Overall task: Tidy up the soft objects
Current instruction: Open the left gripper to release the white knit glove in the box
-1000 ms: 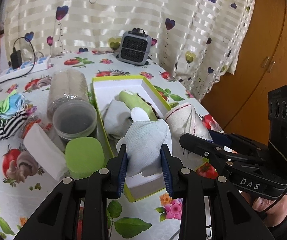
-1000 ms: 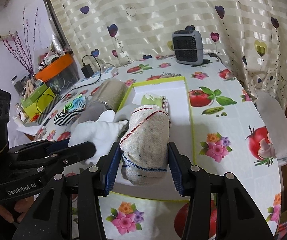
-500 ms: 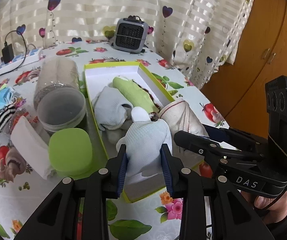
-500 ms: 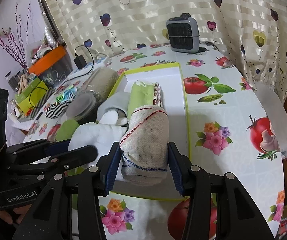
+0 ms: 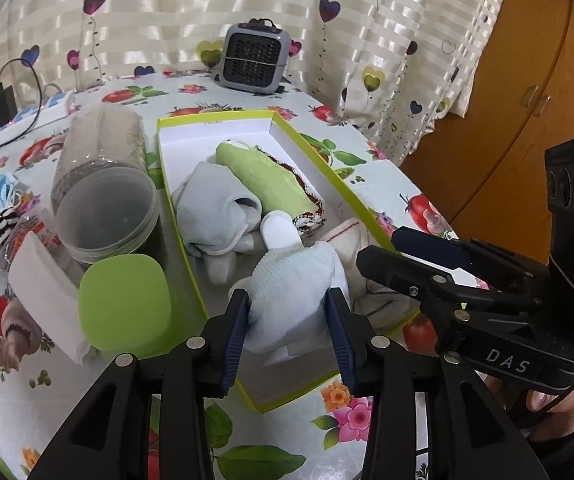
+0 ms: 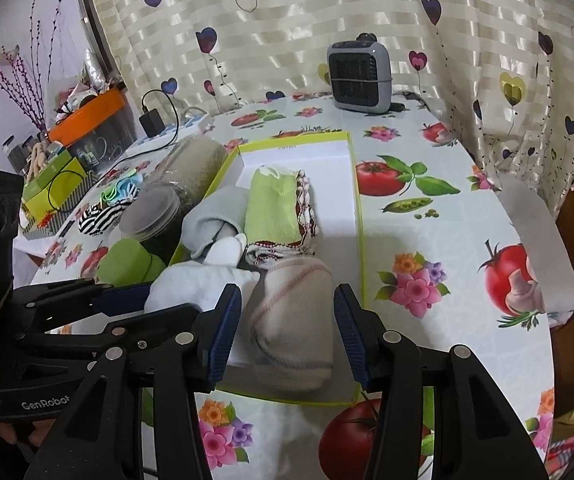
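The left tongs (image 5: 289, 318) are opening around the white glove (image 5: 293, 280), lowered into the box (image 5: 319, 160); the right tongs (image 6: 287, 330) stand spread, clear of the cream roll (image 6: 293, 320). Fabric may be snagged on withdrawal.

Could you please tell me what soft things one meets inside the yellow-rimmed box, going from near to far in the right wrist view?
Cream rolled cloth lying loose between the right gripper's open fingers → white glove → green rolled cloth → bare white floor of the box.
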The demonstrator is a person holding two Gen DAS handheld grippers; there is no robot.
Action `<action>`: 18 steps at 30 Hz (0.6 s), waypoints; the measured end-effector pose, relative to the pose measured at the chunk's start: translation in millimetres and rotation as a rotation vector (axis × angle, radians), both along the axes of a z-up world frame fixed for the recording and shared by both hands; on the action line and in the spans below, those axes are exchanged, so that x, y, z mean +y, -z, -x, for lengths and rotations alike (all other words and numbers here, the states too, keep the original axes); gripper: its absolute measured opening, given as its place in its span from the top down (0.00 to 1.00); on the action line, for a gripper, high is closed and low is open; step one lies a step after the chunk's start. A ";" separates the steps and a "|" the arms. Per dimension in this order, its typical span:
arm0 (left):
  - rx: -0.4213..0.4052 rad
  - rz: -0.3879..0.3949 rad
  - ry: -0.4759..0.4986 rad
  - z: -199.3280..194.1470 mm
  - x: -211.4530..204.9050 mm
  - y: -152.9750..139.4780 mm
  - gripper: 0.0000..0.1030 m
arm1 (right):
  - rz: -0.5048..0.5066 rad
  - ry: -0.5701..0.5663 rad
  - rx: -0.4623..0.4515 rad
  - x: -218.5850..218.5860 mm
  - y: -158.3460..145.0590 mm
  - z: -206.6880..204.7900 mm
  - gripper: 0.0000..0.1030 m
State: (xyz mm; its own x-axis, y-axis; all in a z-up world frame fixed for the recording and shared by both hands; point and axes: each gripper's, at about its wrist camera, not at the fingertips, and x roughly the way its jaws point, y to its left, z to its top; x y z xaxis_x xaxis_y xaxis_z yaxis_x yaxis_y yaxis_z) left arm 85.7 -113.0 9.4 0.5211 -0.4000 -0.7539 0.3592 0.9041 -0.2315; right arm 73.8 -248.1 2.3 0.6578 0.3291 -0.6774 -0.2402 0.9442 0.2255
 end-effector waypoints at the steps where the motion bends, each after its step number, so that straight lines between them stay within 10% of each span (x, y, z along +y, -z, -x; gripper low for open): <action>1: -0.002 0.000 -0.001 -0.1 -0.1 0.1 0.62 | 0.001 0.000 -0.002 0.1 -0.9 0.4 0.52; 18: -0.061 0.028 -0.015 12.3 10.5 -18.3 0.60 | -0.020 0.011 -0.053 -3.3 -18.1 9.9 0.52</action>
